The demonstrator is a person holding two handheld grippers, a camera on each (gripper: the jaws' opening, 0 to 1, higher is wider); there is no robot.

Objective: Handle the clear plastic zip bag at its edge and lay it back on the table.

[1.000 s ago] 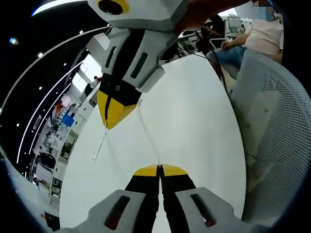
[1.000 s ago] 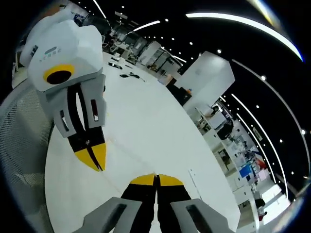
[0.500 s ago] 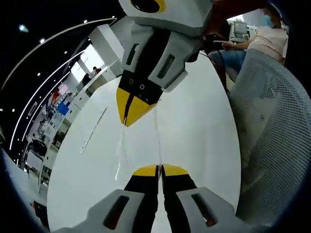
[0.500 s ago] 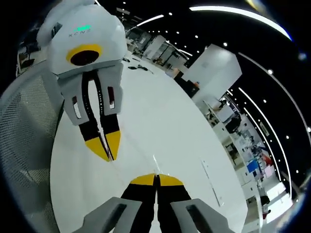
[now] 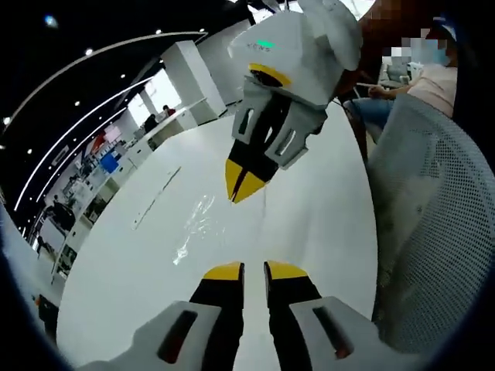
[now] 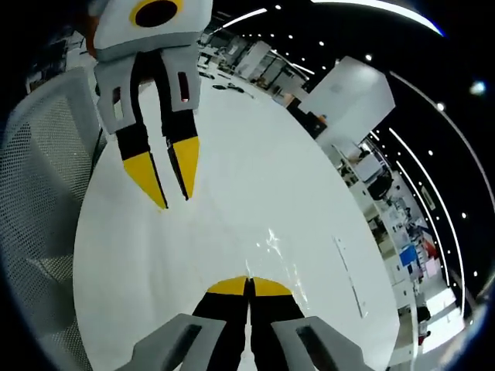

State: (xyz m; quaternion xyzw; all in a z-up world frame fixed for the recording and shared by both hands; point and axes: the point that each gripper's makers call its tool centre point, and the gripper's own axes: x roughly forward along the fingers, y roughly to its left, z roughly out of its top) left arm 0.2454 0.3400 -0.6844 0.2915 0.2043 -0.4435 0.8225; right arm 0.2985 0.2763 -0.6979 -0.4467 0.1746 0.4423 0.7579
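Observation:
The clear plastic zip bag (image 5: 197, 228) shows as faint glints low over the white table (image 5: 309, 201). In the left gripper view my left gripper (image 5: 254, 270) stands open with a small gap and nothing between its jaws. The right gripper (image 5: 246, 185) comes in from above, its yellow tips closed at the bag's edge. In the right gripper view my right gripper (image 6: 249, 284) is shut, with the bag's shiny creases (image 6: 274, 243) just beyond its tips. The left gripper (image 6: 172, 193) hangs there over the table (image 6: 232, 178) with its jaws parted.
A white mesh chair (image 5: 433, 232) stands close to the table's edge, also the chair (image 6: 39, 178) in the right gripper view. A person (image 5: 433, 73) sits beyond the table. A thin pale strip (image 5: 155, 197) lies on the tabletop. Small dark items (image 6: 224, 86) rest at the far end.
My left gripper's jaws have parted and let go of the bag. The two grippers have drawn apart, and the bag now lies lower over the table.

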